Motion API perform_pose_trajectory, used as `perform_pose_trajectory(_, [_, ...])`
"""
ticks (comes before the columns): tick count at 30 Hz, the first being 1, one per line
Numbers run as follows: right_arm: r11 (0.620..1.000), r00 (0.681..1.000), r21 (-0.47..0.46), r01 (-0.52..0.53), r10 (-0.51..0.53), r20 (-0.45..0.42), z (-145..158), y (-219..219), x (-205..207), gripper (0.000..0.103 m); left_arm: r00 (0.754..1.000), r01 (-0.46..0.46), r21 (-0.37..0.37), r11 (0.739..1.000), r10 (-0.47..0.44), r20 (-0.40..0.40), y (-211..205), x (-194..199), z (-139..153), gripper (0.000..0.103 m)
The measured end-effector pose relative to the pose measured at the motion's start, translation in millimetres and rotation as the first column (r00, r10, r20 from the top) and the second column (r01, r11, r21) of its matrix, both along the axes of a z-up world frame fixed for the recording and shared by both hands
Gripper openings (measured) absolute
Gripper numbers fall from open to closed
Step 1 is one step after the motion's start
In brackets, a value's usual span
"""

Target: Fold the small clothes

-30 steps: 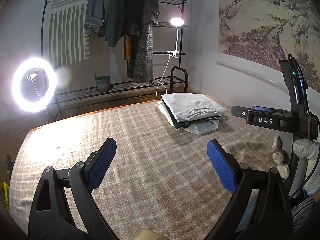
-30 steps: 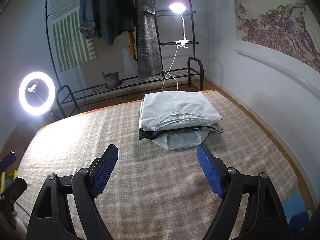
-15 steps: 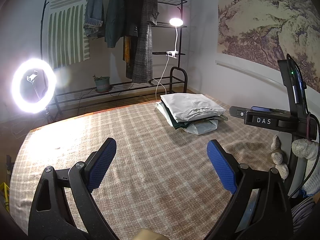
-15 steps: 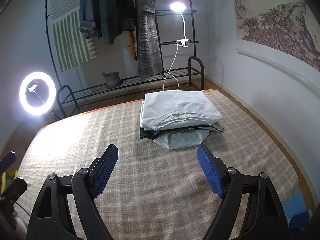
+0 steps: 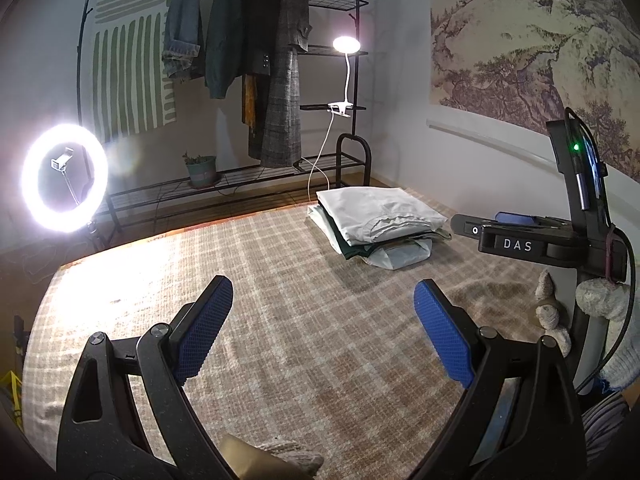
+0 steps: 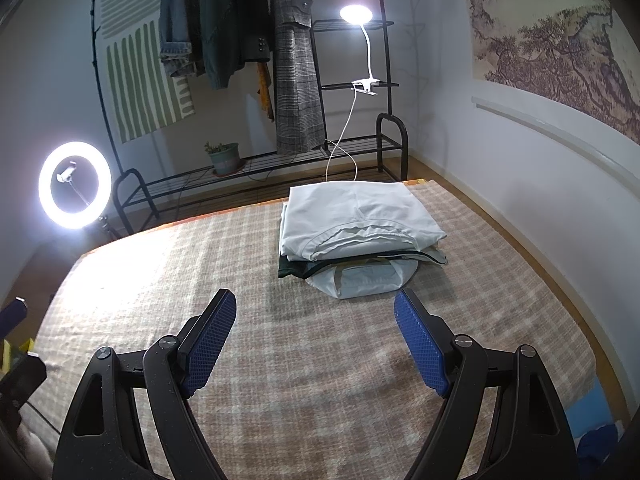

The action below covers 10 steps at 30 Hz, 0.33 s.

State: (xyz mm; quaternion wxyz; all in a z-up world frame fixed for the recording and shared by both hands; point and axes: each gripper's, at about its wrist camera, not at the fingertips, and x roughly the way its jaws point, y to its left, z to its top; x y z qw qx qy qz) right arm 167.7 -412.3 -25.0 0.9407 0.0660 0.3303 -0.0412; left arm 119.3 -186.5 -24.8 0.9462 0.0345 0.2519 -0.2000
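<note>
Both grippers were spread wide with nothing between the blue pads: left gripper (image 5: 322,300), right gripper (image 6: 314,312). The stack of folded clothes (image 6: 356,224), white on top, sat on the plaid blanket (image 6: 280,360) ahead of them, near the far edge.

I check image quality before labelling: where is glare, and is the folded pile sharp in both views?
Left wrist view: the ring light blooms and washes out the plaid cover beside it; the folded pile stays sharp. Right wrist view: milder glare, pile clear, edges bent by fisheye.
</note>
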Motion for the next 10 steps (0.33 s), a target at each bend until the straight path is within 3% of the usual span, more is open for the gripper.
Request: perform_pose_trajectory(10, [1.000,1.000,-0.008,-0.003,0.003,0.000,-2.0,3.5,-0.7,0.082,1.000,-0.014,0.001,1.000,0.014,0.017,2.5,-1.1,-0.6,0.094])
